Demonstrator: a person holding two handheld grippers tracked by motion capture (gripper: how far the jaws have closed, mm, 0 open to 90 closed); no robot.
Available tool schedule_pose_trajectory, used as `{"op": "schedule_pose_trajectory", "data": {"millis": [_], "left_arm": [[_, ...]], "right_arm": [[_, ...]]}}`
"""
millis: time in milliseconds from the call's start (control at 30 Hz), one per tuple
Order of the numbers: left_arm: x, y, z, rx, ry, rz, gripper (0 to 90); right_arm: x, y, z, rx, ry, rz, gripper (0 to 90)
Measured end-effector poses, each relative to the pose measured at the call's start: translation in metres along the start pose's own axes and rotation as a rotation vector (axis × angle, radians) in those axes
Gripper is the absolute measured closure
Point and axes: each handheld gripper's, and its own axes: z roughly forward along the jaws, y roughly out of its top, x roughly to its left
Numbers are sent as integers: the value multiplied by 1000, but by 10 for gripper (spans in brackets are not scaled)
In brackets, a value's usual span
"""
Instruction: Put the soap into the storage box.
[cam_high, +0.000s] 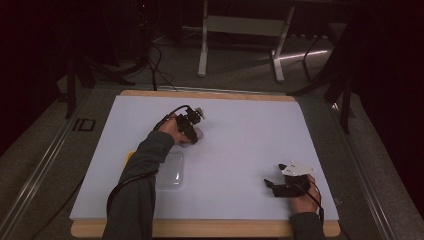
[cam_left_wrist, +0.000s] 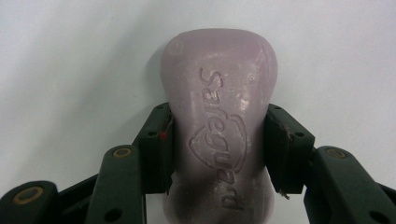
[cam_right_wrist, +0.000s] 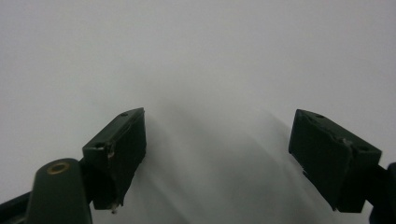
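The pale lilac soap bar (cam_left_wrist: 218, 135), stamped Safeguard, sits centre frame in the left gripper view, pinched across its waist by the left gripper (cam_left_wrist: 217, 149), jaws pressed to both flanks. In the high view it lies left of centre on the white table (cam_high: 240, 150), just above a clear plastic tray (cam_high: 170, 171). Soap is slick and this one tapers, so a light or off-centre squeeze could let it squirt forward. The right gripper (cam_right_wrist: 217, 154) waits lower right, jaws spread wide, holding nothing.
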Motion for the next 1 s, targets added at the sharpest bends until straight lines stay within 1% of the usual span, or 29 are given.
{"op": "schedule_pose_trajectory", "data": {"millis": [67,200,400,533,667,767,833,1000], "left_arm": [[0,0,-1,0,3,3,499],[1,-1,-4,-2,4,-6,499],[1,-3,-9,-21,12,-11,499],[2,-4,-13,-24,16,-15,499],[3,-7,-18,-36,14,-20,499],[4,-9,-22,-46,10,-18,499],[3,-11,-25,-56,20,-18,499],[2,-14,-31,-49,16,-4,499]], "right_arm": [[0,0,0,-1,0,0,187],[0,0,0,0,0,0,187],[0,0,0,-1,-1,0,187],[0,0,0,-1,-1,-1,188],[0,0,0,-1,-2,-1,187],[0,0,0,0,-3,-1,187],[0,0,0,-1,-3,-1,187],[0,0,0,-1,-4,-2,188]]}}
